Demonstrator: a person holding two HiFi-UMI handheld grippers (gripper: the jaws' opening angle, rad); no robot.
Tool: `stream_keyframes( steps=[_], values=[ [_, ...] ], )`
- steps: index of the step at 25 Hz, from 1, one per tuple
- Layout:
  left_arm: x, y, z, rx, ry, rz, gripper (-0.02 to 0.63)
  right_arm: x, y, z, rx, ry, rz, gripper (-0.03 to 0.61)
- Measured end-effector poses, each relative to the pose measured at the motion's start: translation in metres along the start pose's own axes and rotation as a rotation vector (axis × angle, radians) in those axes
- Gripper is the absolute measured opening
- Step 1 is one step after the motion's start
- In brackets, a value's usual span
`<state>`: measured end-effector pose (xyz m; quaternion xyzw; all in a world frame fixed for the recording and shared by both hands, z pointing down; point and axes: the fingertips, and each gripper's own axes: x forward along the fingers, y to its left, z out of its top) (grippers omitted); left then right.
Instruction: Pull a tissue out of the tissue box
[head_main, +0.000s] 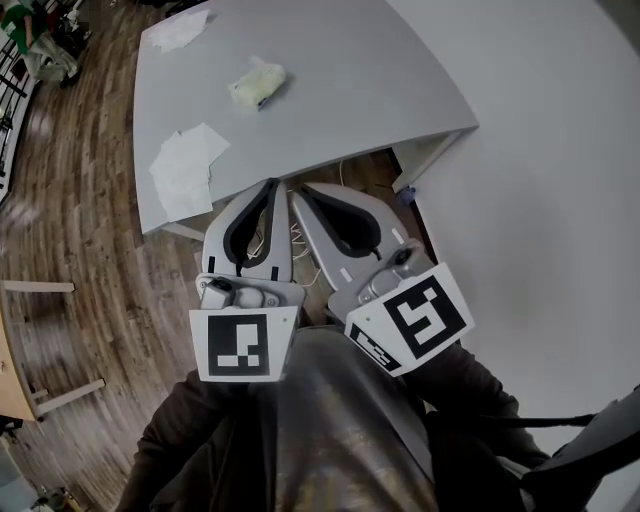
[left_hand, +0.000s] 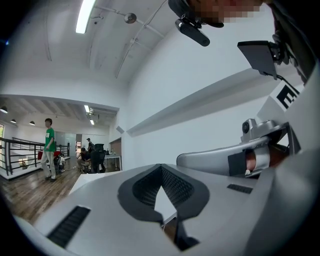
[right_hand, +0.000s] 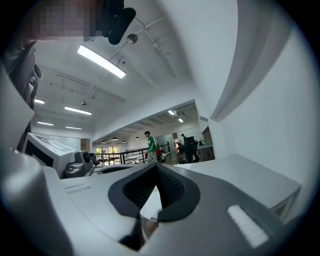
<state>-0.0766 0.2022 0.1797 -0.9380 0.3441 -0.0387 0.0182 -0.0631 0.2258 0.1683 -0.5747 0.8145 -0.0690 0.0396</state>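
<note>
The tissue box, a pale yellow soft pack, lies on the grey table toward its far side. Both grippers hover near my body, off the table's near edge, side by side and far from the pack. My left gripper has its jaws together with nothing between them. My right gripper is also shut and empty. The two gripper views look level across the room, and neither shows the tissue pack.
A loose white tissue lies at the table's near left corner and another at its far edge. A white wall runs along the right. Cables hang under the table. Wooden floor lies left. A person in a green shirt stands far off.
</note>
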Motion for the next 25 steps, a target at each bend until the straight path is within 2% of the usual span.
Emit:
stream_keyframes(
  steps=[7, 19, 25],
  values=[
    [0.0, 0.008, -0.008, -0.007, -0.019, 0.0, -0.002, 0.008, 0.003, -0.012, -0.011, 0.008, -0.007, 0.0],
    [-0.017, -0.001, 0.006, 0.008, 0.011, 0.003, -0.002, -0.006, 0.015, 0.013, -0.043, -0.022, 0.005, 0.0],
    [-0.01, 0.005, 0.003, 0.015, -0.028, 0.019, -0.002, 0.002, 0.012, 0.004, -0.048, -0.026, 0.021, 0.0]
  ],
)
